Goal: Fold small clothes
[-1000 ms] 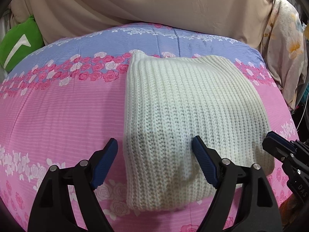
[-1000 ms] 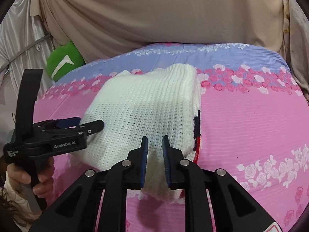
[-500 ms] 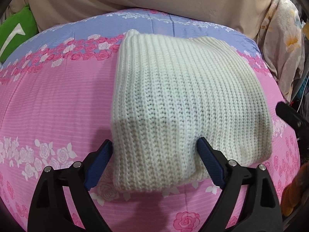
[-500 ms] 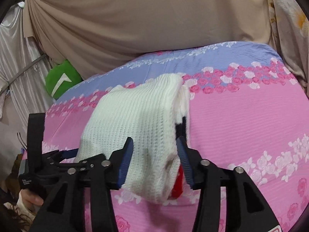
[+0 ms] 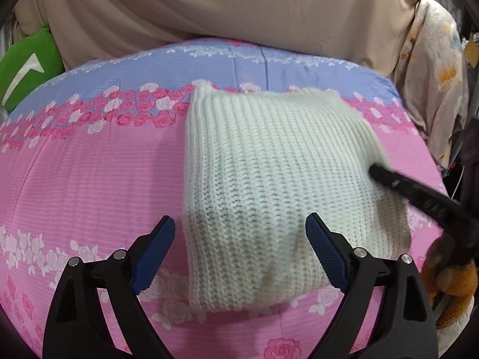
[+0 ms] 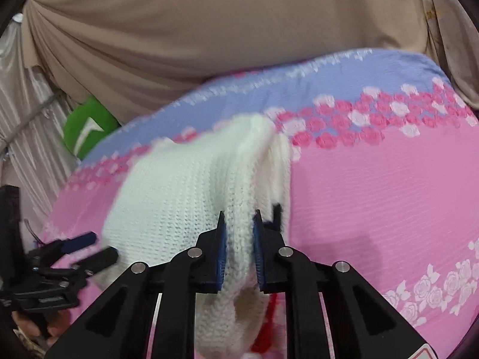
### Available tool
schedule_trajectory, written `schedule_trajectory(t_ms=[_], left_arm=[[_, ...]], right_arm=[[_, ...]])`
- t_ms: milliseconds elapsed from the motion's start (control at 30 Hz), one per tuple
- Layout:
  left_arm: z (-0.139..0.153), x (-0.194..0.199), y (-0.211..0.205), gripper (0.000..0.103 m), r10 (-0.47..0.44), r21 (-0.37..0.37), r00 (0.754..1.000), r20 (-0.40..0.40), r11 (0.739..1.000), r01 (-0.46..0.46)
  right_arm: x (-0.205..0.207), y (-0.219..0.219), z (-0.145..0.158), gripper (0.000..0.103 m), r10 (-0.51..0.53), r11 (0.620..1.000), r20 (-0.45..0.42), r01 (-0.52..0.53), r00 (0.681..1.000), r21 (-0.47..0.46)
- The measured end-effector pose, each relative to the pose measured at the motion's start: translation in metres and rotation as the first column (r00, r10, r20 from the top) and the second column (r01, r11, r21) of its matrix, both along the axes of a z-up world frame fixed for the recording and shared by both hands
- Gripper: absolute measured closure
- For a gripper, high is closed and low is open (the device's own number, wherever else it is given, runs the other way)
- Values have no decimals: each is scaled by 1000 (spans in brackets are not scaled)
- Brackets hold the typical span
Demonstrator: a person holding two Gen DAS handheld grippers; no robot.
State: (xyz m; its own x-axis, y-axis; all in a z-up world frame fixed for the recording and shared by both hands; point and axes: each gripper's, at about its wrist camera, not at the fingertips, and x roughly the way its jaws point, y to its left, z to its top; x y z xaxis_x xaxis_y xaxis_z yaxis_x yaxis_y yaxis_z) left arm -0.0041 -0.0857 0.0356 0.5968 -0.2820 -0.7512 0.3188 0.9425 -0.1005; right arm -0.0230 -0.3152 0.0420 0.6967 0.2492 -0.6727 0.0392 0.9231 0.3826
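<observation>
A folded cream knit sweater [image 5: 278, 179] lies on the pink and purple flowered bedspread [image 5: 89, 179]. My left gripper [image 5: 239, 245] is open, its blue pads either side of the sweater's near edge. My right gripper [image 6: 239, 245] is shut on the sweater's [image 6: 185, 197] thick folded edge, with red and black trim showing beneath. The right gripper also shows in the left wrist view [image 5: 419, 197] at the sweater's right side. The left gripper also shows open at the left of the right wrist view [image 6: 89, 248].
A beige draped cloth [image 5: 239, 9] hangs behind the bed. A green cushion [image 5: 27, 65] sits at the back left. A floral fabric [image 5: 434, 89] hangs at the right. An orange-brown plush thing [image 5: 452, 275] is at the bed's right edge.
My right gripper has closed from open onto the sweater's right folded edge. My left gripper has stayed open and drawn back slightly from the near edge.
</observation>
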Motion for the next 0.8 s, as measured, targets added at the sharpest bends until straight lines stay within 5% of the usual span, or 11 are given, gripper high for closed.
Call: schedule_trajectory(t_ms=[133, 267, 367, 533, 800], left_arm=[[-17, 10, -1, 15, 6, -7, 999, -49, 1000, -6], [-6, 8, 5, 15, -7, -46, 999, -39, 999, 5], [-1, 11, 10, 10, -18, -104, 998, -54, 994, 12], [-9, 23, 8, 10, -16, -123, 994, -112, 992, 2], [-9, 34, -2, 6, -2, -80, 997, -81, 997, -5]], right_arm=[[-13, -5, 16, 82, -22, 999, 24, 21, 999, 35], [-27, 0, 22, 46, -42, 999, 8, 42, 999, 9], [-31, 0, 13, 34, -58, 998, -27, 59, 998, 32], [-29, 0, -7, 32, -39, 995, -72, 45, 997, 92], [-12, 1, -16, 25, -7, 990, -73, 18, 997, 142]])
